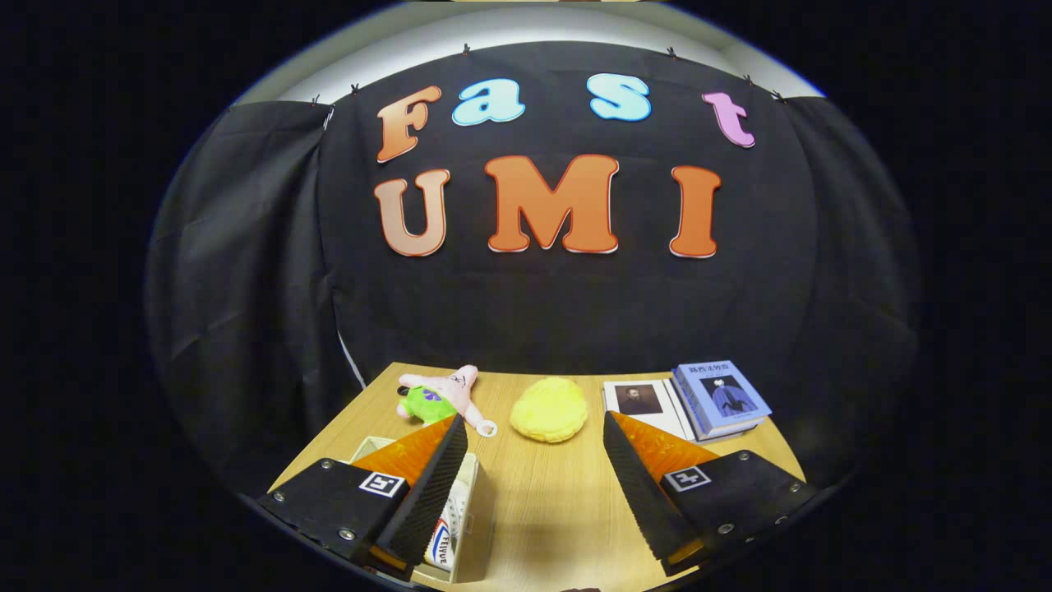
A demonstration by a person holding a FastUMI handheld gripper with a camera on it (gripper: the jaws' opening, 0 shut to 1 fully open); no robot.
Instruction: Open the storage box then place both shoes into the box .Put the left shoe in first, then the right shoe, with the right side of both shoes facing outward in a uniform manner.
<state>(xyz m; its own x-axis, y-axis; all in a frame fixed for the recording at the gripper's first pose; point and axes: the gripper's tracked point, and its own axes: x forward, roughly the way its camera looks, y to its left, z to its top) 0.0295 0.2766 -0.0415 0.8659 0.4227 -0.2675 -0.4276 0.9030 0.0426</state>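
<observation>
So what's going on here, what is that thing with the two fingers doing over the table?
A person is holding a two-finger gripper over a wooden table. Its fingers are spread wide and grip nothing. Under the left finger sits an open storage box with a white shoe lying in it. Beyond the fingers lie a pink plush toy, a yellow cushion-like thing and two books. I cannot tell whether a second shoe is in the box.

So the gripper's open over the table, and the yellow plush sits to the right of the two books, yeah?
Not quite. In the gripper view the gripper is open over the table, but the yellow plush sits left of the two books, between them and the pink starfish plush.
</observation>
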